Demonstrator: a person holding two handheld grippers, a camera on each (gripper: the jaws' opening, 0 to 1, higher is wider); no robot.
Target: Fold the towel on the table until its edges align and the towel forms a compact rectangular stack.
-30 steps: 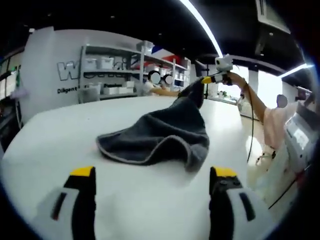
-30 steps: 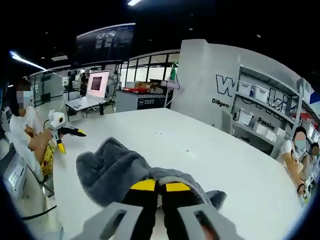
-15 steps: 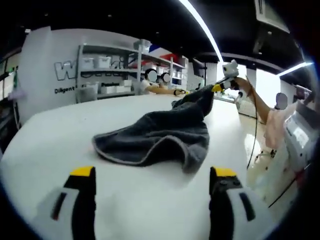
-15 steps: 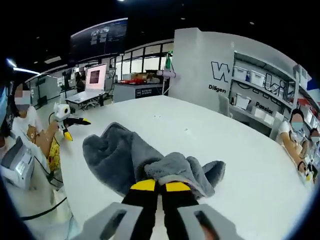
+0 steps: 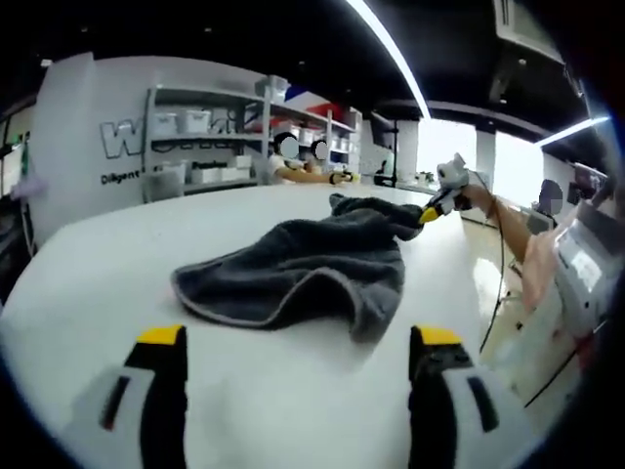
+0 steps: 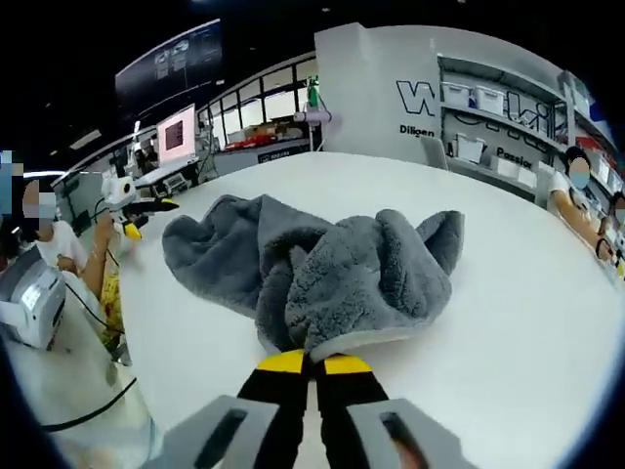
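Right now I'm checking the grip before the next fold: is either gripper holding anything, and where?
The right gripper pinches the grey towel by its edge; the left gripper holds nothing.

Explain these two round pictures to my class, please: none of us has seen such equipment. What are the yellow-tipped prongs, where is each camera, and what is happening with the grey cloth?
There is no robot here. A person holds a hand-operated gripper in each hand, and a fisheye camera rides on each one, looking forward along its two yellow-tipped jaws.

In the left gripper view, the left gripper has its jaws wide apart above the white table, holding nothing. Ahead lies the grey towel, rumpled and only partly folded. At its far end you can see the right gripper pinching one part of it.

The right gripper view shows that same pinch from close up: the right gripper's jaws are shut on the towel's edge, and the cloth spreads away from them in loose bunches.

Behind are shelves with boxes and other people.
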